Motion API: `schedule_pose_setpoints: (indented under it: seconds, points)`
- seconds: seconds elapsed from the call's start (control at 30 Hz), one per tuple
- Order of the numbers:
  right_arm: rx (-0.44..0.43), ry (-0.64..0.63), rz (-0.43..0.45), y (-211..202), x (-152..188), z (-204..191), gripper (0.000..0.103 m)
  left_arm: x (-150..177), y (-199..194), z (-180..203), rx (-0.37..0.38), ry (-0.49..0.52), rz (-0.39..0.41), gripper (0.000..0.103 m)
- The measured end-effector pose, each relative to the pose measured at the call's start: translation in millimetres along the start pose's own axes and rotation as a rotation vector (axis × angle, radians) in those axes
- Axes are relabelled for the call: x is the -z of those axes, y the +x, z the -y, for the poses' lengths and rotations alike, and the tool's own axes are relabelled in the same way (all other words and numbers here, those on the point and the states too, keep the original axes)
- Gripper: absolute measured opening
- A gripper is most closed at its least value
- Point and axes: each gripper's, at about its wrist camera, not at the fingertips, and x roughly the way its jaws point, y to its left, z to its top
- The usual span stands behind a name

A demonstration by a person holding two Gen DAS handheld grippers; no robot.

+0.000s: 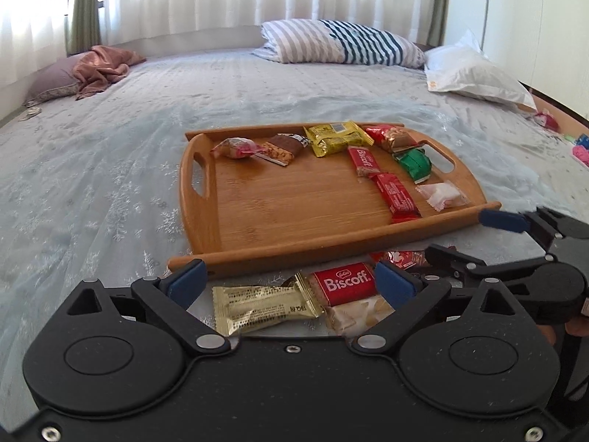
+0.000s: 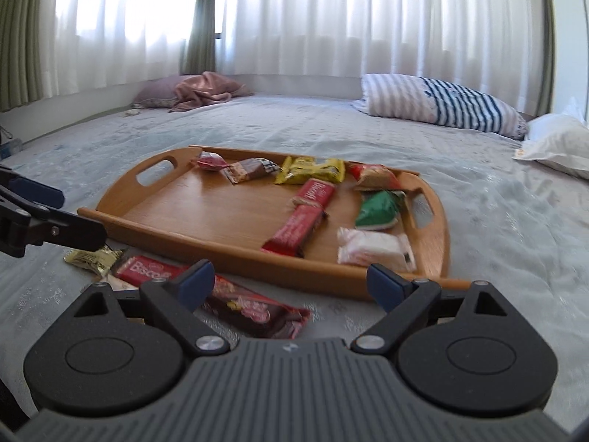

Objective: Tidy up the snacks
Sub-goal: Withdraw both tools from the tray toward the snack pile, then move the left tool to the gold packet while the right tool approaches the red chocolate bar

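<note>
A wooden tray (image 1: pixel 279 254) lies on the bed and holds several snacks, among them a yellow packet (image 1: pixel 338 138), a green packet (image 1: pixel 414 162) and a long red bar (image 1: pixel 399 195). In front of it on the cover lie a gold wrapper (image 1: pixel 257 307), a red Biscoff pack (image 1: pixel 344 281) and a pale packet (image 1: pixel 362 313). My left gripper (image 1: pixel 291 283) stands open over these three, touching none. My right gripper (image 2: pixel 291 283) is open too, with a dark red bar (image 2: pixel 254 309) lying on the bed between its fingers. The tray (image 2: pixel 221 269) sits just beyond it.
A striped pillow (image 1: pixel 342 42) and a white pillow (image 1: pixel 475 70) lie at the far side of the bed. A pink cloth (image 1: pixel 103 66) is bunched at the far left. Small coloured items (image 1: pixel 581 147) sit at the right edge. Curtains close off the back.
</note>
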Motion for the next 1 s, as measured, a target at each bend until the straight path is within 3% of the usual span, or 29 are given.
schedule_pose_setpoints:
  seconds: [0.43, 0.73, 0.83, 1.0]
  points:
    - [0.022, 0.142, 0.007, -10.6, 21.5, -16.4, 0.096, 26.8, 5.1, 4.7, -0.157, -0.054, 0.072, 0.099]
    - [0.045, 0.189, 0.014, -6.7, 19.9, -23.2, 0.095, 35.5, 17.4, 1.3, -0.146, -0.109, 0.047, 0.096]
    - [0.043, 0.182, 0.014, -5.4, 20.0, -24.0, 0.095, 36.1, 20.9, -1.7, -0.126, -0.13, 0.033, 0.09]
    - [0.039, 0.177, 0.009, -3.3, 20.6, -25.1, 0.095, 36.7, 25.3, -11.3, -0.04, -0.225, 0.005, 0.072]
